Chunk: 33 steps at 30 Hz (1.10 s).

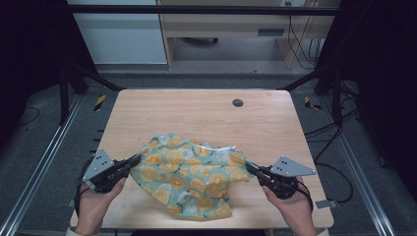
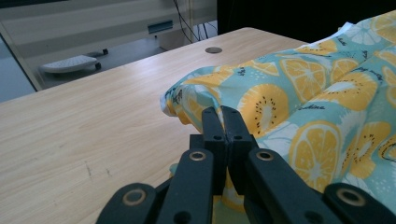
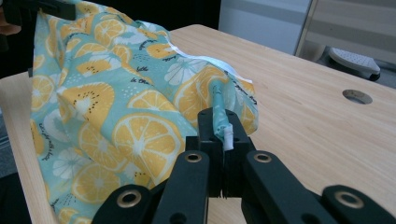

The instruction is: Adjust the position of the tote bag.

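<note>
The fingers (image 3: pixel 212 128) of the right gripper (image 1: pixel 252 168) are clamped on a teal hem with a white edge at one corner of the citrus-print cloth (image 1: pixel 192 174). The left gripper (image 1: pixel 134 160) is pinched shut on the opposite edge of the same cloth, its jaws pressed together over the fabric in the left gripper view. Between the two, the cloth hangs loosely bunched, its lower folds resting on the near half of the wooden table (image 1: pixel 196 113). A round cable hole (image 1: pixel 238 103) sits toward the far edge, well apart from the cloth.
</note>
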### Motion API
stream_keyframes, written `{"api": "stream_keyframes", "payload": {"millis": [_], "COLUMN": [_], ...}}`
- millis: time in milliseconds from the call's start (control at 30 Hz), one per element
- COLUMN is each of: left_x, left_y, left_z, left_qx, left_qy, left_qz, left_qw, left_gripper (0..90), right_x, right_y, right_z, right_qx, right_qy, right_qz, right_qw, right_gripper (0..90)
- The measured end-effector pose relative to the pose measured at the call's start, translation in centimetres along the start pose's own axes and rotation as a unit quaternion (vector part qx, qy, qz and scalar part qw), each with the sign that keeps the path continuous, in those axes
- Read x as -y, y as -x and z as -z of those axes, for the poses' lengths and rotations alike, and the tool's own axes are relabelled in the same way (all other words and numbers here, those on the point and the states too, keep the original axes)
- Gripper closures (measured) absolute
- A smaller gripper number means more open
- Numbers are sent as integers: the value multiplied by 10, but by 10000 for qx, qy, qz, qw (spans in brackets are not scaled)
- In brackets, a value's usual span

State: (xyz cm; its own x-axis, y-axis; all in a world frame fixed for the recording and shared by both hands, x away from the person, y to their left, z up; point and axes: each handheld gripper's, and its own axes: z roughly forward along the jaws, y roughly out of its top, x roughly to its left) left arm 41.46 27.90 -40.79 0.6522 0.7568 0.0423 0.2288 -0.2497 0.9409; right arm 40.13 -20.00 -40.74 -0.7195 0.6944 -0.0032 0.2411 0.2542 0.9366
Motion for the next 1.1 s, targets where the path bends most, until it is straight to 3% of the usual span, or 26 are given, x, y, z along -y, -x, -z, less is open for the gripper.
{"api": "stream_keyframes", "payload": {"millis": [200,367,500,667,833,1100], "left_x": [8,18,22,24,29,38], "left_y": [2,-1,1,3,3,4], "left_z": [2,0,-1,1,-1,-11], "left_qx": [91,353,506,752,937,1074], "left_qy": [-157,-299,-469,-495,-715,-1193], "left_qz": [-106,-4,-92,-232,-330,-560], "left_qw": [9998,9989,9976,9957,9925,9854], "left_gripper": [900,900,900,900,900,900], "right_x": [8,10,14,18,24,34], "right_y": [-2,-3,-3,-3,-5,-6], "right_z": [-3,0,0,6,7,0], "right_qx": [-66,-149,-198,-271,-420,-648], "right_qy": [-127,-129,-179,-131,-191,-620], "right_qz": [-8,-45,-52,-66,-48,124], "right_qw": [9999,9998,9996,9995,9989,9959], "right_gripper": [895,895,895,894,895,894]}}
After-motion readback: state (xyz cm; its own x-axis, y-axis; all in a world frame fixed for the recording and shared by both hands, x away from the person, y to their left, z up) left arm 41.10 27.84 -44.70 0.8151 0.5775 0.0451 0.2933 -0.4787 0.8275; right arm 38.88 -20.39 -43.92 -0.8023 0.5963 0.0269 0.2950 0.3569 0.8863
